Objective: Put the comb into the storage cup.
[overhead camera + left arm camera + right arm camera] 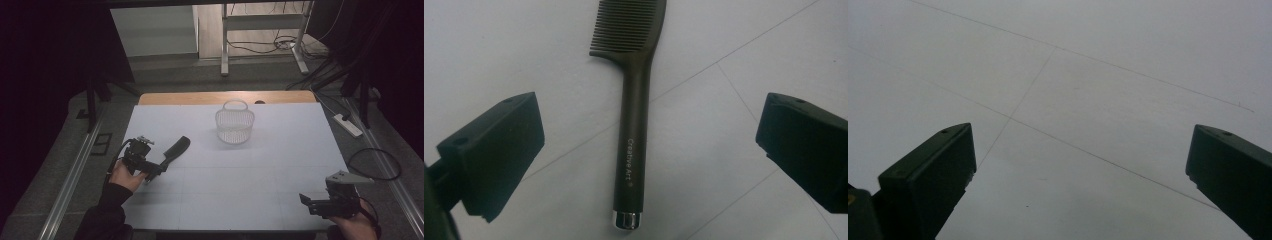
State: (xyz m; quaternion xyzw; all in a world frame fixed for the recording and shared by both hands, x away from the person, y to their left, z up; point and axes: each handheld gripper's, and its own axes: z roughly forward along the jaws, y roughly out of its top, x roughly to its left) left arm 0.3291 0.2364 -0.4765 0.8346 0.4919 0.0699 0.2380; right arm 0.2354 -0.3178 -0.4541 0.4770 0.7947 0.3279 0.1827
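Note:
A dark brown comb (pixel 175 148) lies flat on the white table (pixel 260 165) at the left, teeth end pointing away. In the left gripper view the comb (pixel 634 115) runs up the middle, its handle printed "Creative Art" and tipped with a silver cap. My left gripper (pixel 159 169) hovers over the handle end, open, its jaws standing wide on either side of the handle without touching it. A white wire basket (pixel 234 122) with a loop handle stands upright at the back centre. My right gripper (pixel 306 202) rests near the front right edge, open, nothing between its jaws (pixel 1078 180).
The white sheet covers a wooden tabletop (pixel 200 97) whose far edge shows. Beyond it stand a desk frame (pixel 260 35) and cables on the floor; a power strip (pixel 347 125) lies at the right. Dark curtains flank both sides.

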